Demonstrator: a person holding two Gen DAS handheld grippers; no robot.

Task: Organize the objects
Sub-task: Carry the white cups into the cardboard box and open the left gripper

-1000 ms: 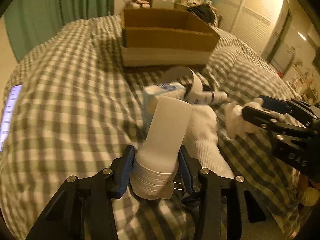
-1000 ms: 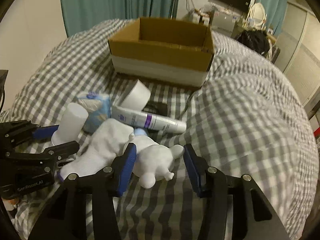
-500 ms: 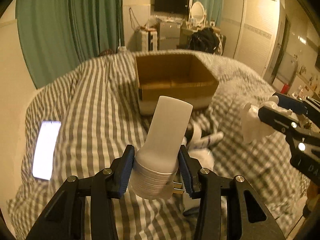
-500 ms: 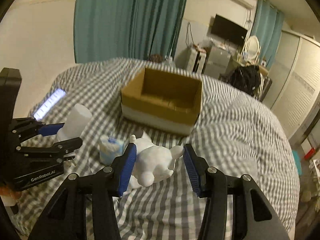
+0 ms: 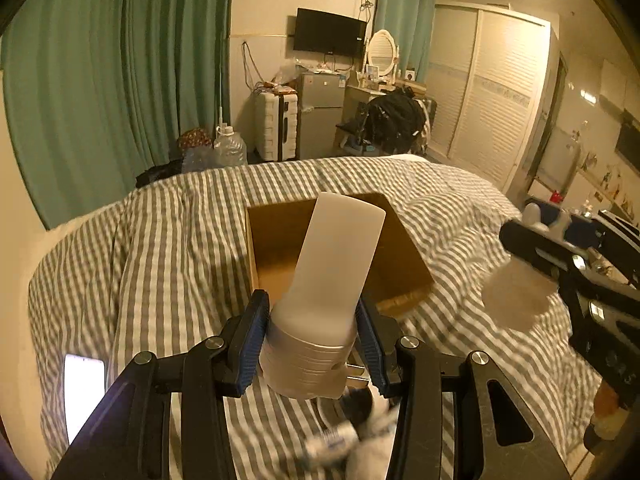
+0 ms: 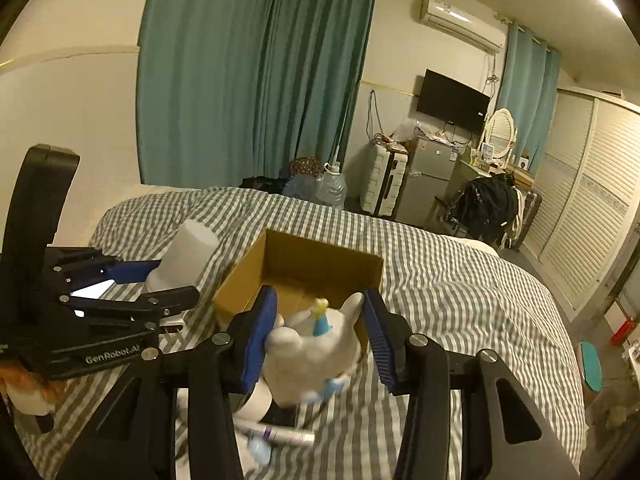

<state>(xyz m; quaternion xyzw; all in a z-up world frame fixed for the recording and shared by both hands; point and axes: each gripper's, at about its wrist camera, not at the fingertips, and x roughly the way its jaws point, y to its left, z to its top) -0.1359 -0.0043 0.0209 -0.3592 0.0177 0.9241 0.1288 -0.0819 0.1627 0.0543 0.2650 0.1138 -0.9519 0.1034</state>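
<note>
Left gripper (image 5: 312, 344) clamped on a white plug-in device (image 5: 324, 292): blue pads press both sides of its ribbed base, its flat prongs stick out underneath, and the frosted upper body tilts forward and slightly right over the box. In the right wrist view the same gripper (image 6: 160, 284) sits at left, device (image 6: 188, 252) held above the bedspread, just left of the box.

Right gripper (image 6: 318, 340) has a white plush toy (image 6: 316, 348) between its pads; jaws are closing. The left pad touches the toy; the toy's raised ear reaches the right pad. Small blue-and-yellow trim shows on the toy's top. From the left wrist view the right gripper (image 5: 524, 256) is at the right edge, well off the bed, with the toy (image 5: 516, 296) hanging below it as a blurred lump.

Below both grippers, on the checked bedspread (image 6: 460, 292), lie blurred leftovers: a white tube (image 6: 280, 436) with purple marking and a dark flat item (image 6: 284, 416) beside it. A lit phone (image 5: 84, 392) lies at the bed's left edge.

Farther on, an open cardboard box (image 6: 316, 260) sits mid-bed; what little of its floor shows is bare.

Beyond the bed: green curtains (image 5: 120, 80), suitcase (image 5: 276, 124), small fridge (image 5: 320, 116), wall TV (image 5: 330, 38), louvred wardrobe (image 5: 492, 92).
</note>
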